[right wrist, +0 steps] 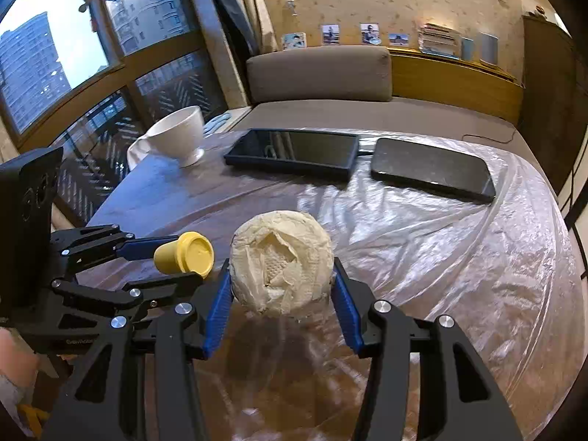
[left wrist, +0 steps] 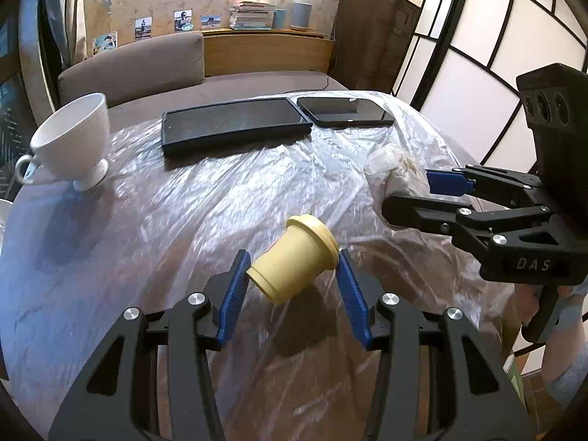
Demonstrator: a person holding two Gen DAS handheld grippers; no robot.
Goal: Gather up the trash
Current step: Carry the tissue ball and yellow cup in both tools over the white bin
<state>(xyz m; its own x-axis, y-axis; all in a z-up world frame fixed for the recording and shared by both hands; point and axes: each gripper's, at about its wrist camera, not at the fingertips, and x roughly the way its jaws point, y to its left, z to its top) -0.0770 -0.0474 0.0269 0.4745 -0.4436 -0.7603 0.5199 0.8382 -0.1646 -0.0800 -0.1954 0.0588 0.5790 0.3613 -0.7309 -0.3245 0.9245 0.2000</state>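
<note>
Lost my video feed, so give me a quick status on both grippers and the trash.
Left gripper shut on yellow cup. Right gripper shut on crumpled paper ball. Both lifted above the plastic-covered table. Nothing in the way.

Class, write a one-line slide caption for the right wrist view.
Right gripper clamps a crumpled paper wad above the plastic-covered table; beside it, the left gripper holds a small yellow cup.

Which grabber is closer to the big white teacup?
Left. The left gripper, holding the yellow cup, is on the white teacup's side; the right gripper, holding the paper wad, sits farther away.
</note>
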